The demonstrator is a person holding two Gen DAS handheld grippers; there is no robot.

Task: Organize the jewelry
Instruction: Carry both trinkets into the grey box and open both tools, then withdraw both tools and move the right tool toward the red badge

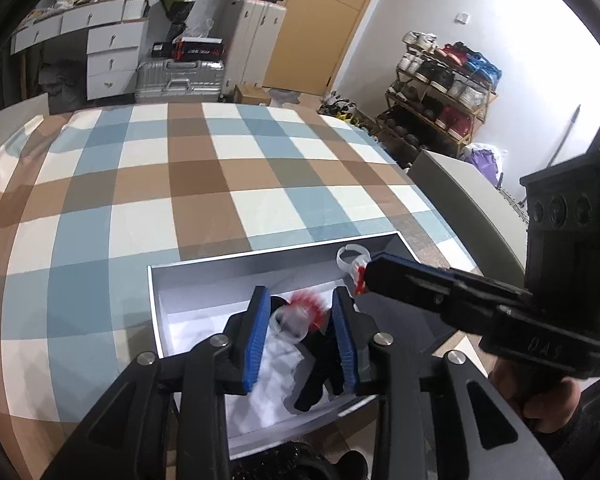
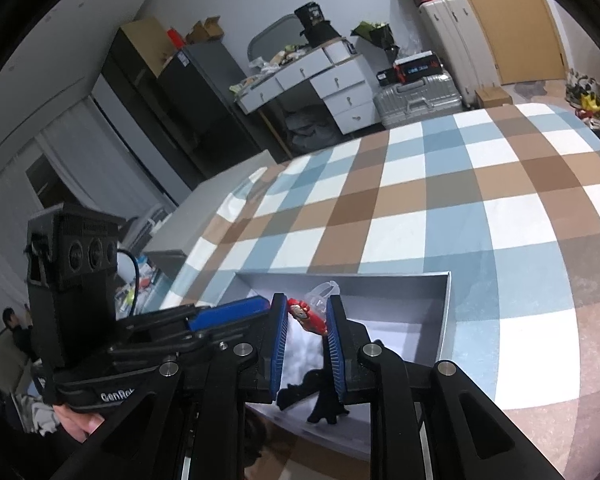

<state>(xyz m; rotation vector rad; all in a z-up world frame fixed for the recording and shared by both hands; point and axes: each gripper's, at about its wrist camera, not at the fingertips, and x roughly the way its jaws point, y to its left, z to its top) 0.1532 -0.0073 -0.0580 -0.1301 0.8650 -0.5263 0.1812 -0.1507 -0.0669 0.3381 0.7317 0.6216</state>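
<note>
A shallow grey box point(image 1: 260, 258) with a white lining sits on the checked tablecloth near the table's front edge. My left gripper point(image 1: 300, 316) is open over the box, and a blurred clear ring with a red ornament point(image 1: 300, 314) lies between its fingers, apparently loose. My right gripper point(image 2: 307, 312) is shut on a second clear ring with a red ornament point(image 2: 306, 314), held over the box point(image 2: 444, 320). In the left wrist view that ring point(image 1: 352, 260) shows at the right gripper's tip. Black figurine shapes point(image 2: 324, 396) lie in the box.
The checked tablecloth point(image 1: 204, 184) covers the table beyond the box. A grey chair back point(image 1: 460, 188) stands at the table's right side. Suitcases, white drawers and a shoe rack point(image 1: 440, 92) stand across the room.
</note>
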